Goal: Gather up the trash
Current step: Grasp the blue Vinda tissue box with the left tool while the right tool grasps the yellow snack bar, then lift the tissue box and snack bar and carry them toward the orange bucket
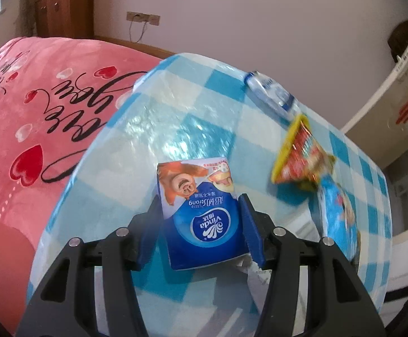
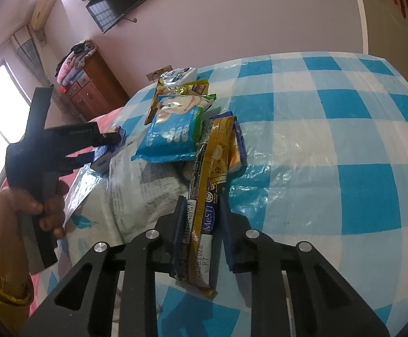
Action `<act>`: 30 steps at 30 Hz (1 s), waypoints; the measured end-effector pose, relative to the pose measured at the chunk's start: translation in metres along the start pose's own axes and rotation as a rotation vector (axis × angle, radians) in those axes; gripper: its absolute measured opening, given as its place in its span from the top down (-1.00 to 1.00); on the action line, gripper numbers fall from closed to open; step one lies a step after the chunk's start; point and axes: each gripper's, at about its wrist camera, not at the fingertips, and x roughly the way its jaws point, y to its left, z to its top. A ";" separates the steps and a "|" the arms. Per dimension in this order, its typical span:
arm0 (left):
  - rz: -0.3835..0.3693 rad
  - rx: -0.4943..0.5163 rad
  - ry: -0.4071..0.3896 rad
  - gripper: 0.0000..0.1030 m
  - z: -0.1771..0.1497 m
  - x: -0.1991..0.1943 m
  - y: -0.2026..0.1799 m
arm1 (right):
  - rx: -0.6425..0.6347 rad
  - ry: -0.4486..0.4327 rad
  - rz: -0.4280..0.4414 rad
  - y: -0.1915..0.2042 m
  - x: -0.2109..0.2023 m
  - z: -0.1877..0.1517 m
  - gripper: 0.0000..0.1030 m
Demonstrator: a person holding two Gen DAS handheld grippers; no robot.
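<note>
My left gripper point(image 1: 199, 210) is shut on a blue Vinda tissue pack point(image 1: 201, 213), held just over the blue-and-white checked tablecloth point(image 1: 136, 129). It shows from the side in the right wrist view point(image 2: 111, 140), held by a hand. My right gripper point(image 2: 201, 207) is shut on a long gold-and-black sachet point(image 2: 206, 196), which reaches toward a pile of wrappers. The pile holds a blue snack bag point(image 2: 173, 132) and a yellow-green wrapper point(image 2: 195, 87). A red-and-yellow wrapper point(image 1: 299, 157), a blue bag point(image 1: 338, 216) and a plastic bottle point(image 1: 271, 92) lie right of the tissue pack.
A sheet of newspaper point(image 2: 142, 185) lies on the table under the pile. A pink bed with red hearts point(image 1: 35, 118) stands left of the table. A wooden cabinet point(image 2: 97, 84) and a wall television point(image 2: 119, 0) are behind.
</note>
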 end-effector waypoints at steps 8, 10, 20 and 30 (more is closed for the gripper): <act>-0.036 0.081 0.013 -0.07 -0.036 -0.015 -0.021 | 0.083 -0.037 0.039 -0.024 -0.026 -0.012 0.56; -0.047 0.094 0.016 -0.07 -0.044 -0.019 -0.026 | 0.106 -0.048 0.051 -0.031 -0.033 -0.015 0.56; -0.095 0.076 -0.010 -0.06 -0.070 -0.038 -0.024 | 0.199 -0.078 0.122 -0.045 -0.057 -0.024 0.59; -0.103 0.100 -0.068 -0.06 -0.085 -0.073 -0.008 | 0.195 -0.103 0.117 -0.033 -0.077 -0.026 0.60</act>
